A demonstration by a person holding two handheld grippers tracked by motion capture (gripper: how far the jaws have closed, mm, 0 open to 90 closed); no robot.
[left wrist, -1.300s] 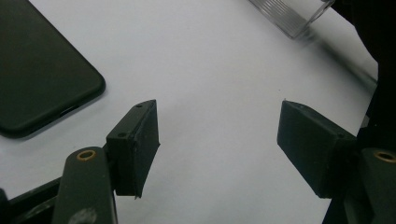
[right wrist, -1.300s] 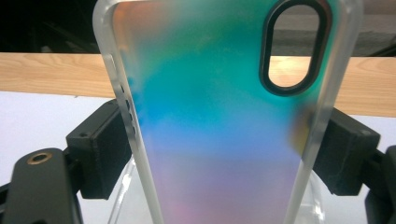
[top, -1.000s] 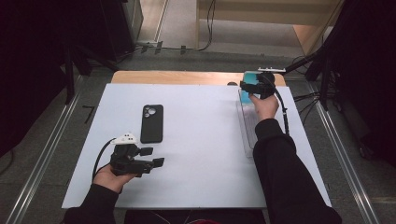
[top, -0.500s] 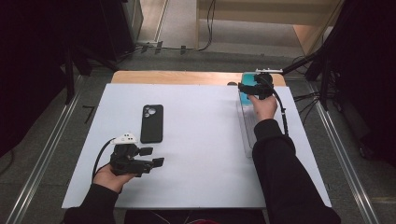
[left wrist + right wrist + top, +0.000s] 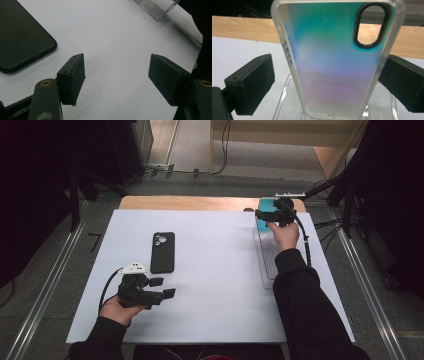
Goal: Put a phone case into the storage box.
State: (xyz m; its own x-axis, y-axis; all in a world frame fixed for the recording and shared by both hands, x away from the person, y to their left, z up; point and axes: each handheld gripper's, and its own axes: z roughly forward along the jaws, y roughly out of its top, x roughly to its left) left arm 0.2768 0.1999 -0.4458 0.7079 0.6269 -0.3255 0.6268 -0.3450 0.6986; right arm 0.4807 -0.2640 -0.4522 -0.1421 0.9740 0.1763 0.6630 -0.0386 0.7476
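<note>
An iridescent teal-to-pink translucent phone case (image 5: 332,57) stands upright in a clear plastic rack (image 5: 284,95) at the table's far right. My right gripper (image 5: 328,77) is open with one jaw on each side of the case. The left jaw stands a little off the case's edge, and the right jaw is at or just behind the other edge. From above, that gripper (image 5: 272,215) is over the rack's far end, next to the teal case (image 5: 261,224). A black phone (image 5: 163,251) lies camera-side up left of centre. My left gripper (image 5: 162,287) rests open and holds nothing, just in front of the phone (image 5: 22,42).
The clear rack (image 5: 267,262) runs along the right side of the white table top (image 5: 220,270), under my right forearm. A wooden strip (image 5: 190,202) borders the far edge. A cable trails from each gripper.
My right gripper has edged slightly left at the rack's far end around the case. The left gripper and the black phone have not moved.
</note>
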